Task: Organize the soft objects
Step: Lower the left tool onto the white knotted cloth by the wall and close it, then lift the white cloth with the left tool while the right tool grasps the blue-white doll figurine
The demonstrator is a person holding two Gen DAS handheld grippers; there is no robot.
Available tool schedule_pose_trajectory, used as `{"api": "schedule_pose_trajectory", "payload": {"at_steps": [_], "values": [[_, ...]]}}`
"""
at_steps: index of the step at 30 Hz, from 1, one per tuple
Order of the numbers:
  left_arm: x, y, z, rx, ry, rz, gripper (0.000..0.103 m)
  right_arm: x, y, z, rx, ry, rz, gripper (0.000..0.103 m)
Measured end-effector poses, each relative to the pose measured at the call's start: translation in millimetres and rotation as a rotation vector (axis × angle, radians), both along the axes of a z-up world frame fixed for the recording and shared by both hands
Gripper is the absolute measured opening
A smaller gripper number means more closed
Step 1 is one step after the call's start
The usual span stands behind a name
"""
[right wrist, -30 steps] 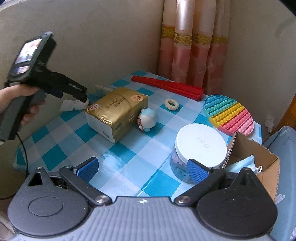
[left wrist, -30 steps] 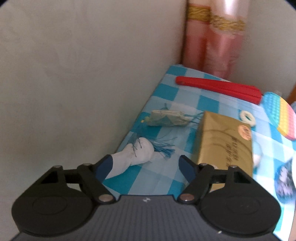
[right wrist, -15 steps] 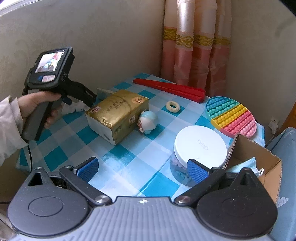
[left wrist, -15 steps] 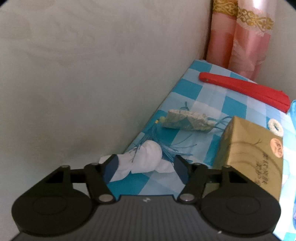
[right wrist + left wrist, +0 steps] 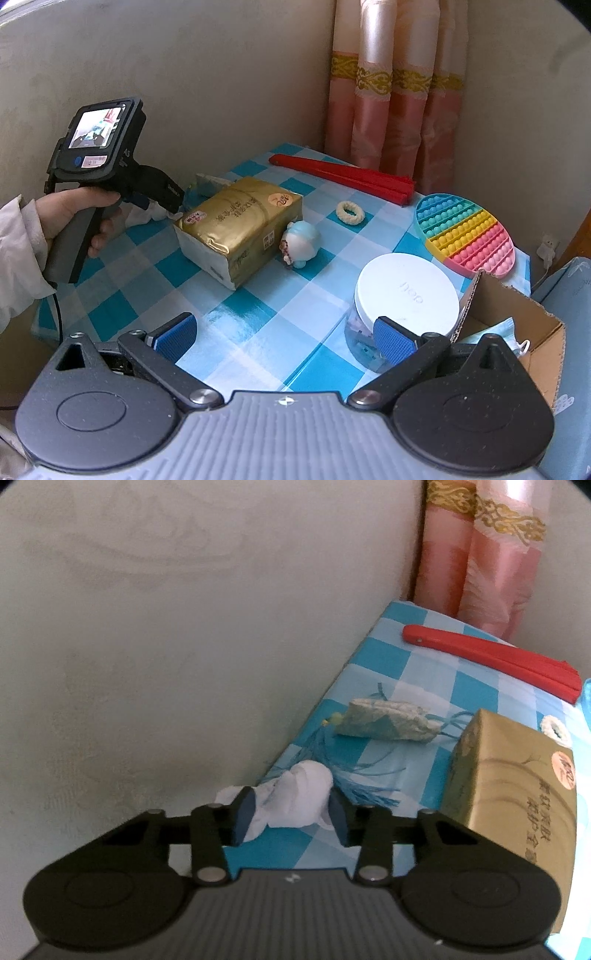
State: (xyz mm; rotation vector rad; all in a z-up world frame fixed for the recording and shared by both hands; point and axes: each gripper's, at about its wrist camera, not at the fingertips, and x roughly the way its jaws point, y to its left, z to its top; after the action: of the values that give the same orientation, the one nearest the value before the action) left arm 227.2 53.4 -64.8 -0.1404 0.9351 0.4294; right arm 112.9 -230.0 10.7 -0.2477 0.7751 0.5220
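The left gripper (image 5: pixel 291 818) has its blue pads against both sides of the crumpled white cloth wad (image 5: pixel 299 797), at the wall-side edge of the blue-checked worktop (image 5: pixel 402 686). At its 2 o'clock lies the gold tissue pack (image 5: pixel 517 790). The right gripper (image 5: pixel 284 336) hovers spread wide, holding nothing.

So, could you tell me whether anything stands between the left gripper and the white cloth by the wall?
Nothing visible does. The left gripper already brackets the white cloth, a finger on either side. The blue tassels lie just beyond it and the gold tissue pack off to the right.
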Motion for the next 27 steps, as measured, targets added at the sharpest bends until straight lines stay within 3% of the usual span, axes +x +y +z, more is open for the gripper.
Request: {"api": "schedule_pose_trajectory", "payload": {"at_steps": [3,16,24,27], "values": [[-4.2,-4.7,2.8,0.0,0.004,-0.031,0.028,-0.9,0.3,1.9,-0.005,-0.005,-0.001,0.103],[-50.7,-8.1,20.1,-0.059,-0.017,-0.146,0.026,-2.2,2.8,7.4,-0.015,-0.011,-0.008,0.103],[-53.3,-10.6,13.6,-0.031,-0.006,-0.167,0.047,-2.6,11.3,6.4,-0.021,-0.005,0.006,0.103],[-54.0,-11.9,9.0,-0.025,-0.017,-0.178,0.066,-2.2,12.9,5.3,-0.024,0.0,0.008,0.103]]}}
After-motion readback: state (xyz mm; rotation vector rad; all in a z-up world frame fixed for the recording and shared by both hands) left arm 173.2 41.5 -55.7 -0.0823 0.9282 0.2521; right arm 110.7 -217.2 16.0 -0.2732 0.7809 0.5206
